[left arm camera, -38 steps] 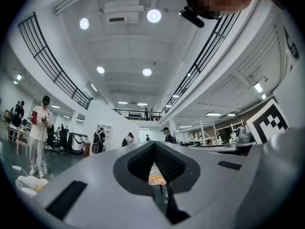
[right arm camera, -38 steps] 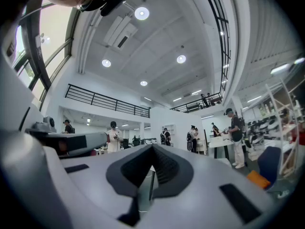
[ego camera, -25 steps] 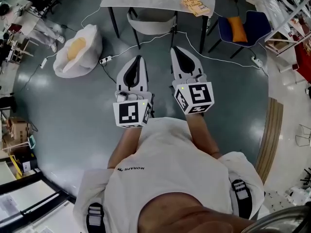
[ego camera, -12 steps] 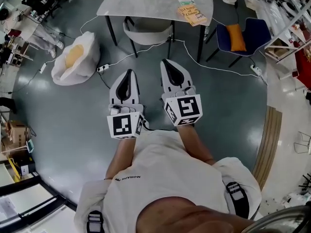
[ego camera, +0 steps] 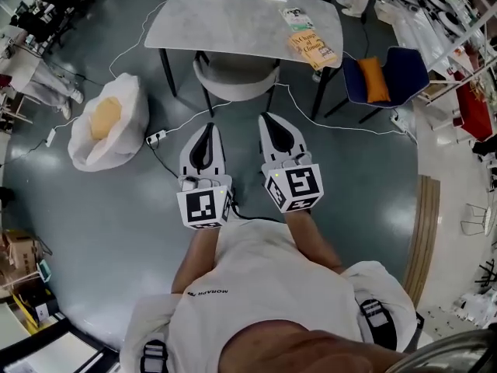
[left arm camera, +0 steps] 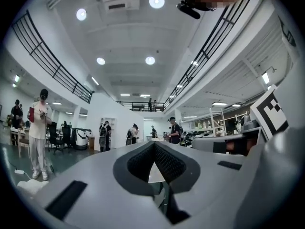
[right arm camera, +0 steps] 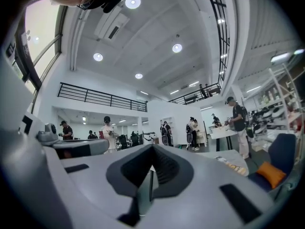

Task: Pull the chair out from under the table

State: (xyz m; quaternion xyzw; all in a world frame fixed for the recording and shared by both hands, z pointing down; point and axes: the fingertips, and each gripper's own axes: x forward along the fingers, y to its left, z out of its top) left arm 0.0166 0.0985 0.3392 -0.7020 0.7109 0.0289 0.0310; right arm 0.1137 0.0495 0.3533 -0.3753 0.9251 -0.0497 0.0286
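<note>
A grey chair [ego camera: 235, 80] with a curved back is tucked under the pale oval table [ego camera: 225, 22] at the top of the head view. My left gripper [ego camera: 204, 127] and right gripper [ego camera: 271, 118] are held side by side over the floor, pointing at the chair and a short way from it. Both are shut with nothing between the jaws. In the left gripper view the left gripper [left arm camera: 154, 145] shows its pads pressed together. The right gripper [right arm camera: 152, 148] looks the same in its own view, with the table's edge [right arm camera: 224, 157] beyond it.
A white bag with a yellow lump [ego camera: 105, 123] lies on the floor at the left, next to a power strip [ego camera: 155, 138] and a white cable. Books [ego camera: 311, 45] lie on the table's right end. A blue chair with an orange cushion [ego camera: 384, 72] stands at the right. People stand far off.
Both grippers have moved forward together towards the table and chair, which now sit closer to their tips. The jaws stayed shut.
</note>
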